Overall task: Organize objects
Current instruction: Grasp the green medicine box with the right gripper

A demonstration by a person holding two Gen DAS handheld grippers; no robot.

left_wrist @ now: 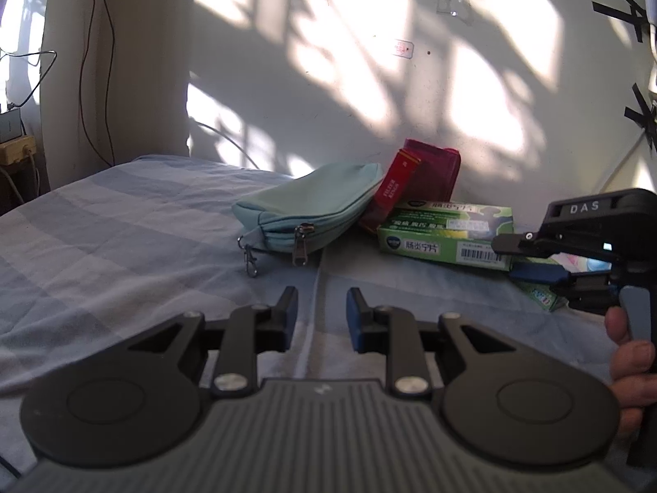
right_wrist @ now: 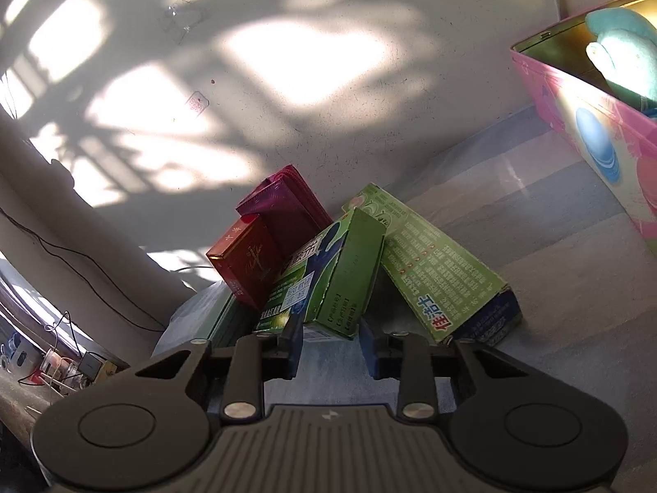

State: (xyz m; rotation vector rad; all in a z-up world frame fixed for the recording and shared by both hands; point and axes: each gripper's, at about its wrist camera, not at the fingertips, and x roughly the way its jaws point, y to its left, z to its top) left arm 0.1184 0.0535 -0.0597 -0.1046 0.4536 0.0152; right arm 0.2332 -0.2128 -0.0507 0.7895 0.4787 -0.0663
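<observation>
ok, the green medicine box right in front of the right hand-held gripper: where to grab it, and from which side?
Grip the green cardboard medicine box across its narrow near end, coming straight in from the front. That end juts toward the right hand-held gripper, already sits between the open fingers, and looks narrower than the gap. The red box leans on its far left side, so avoid that side.
</observation>
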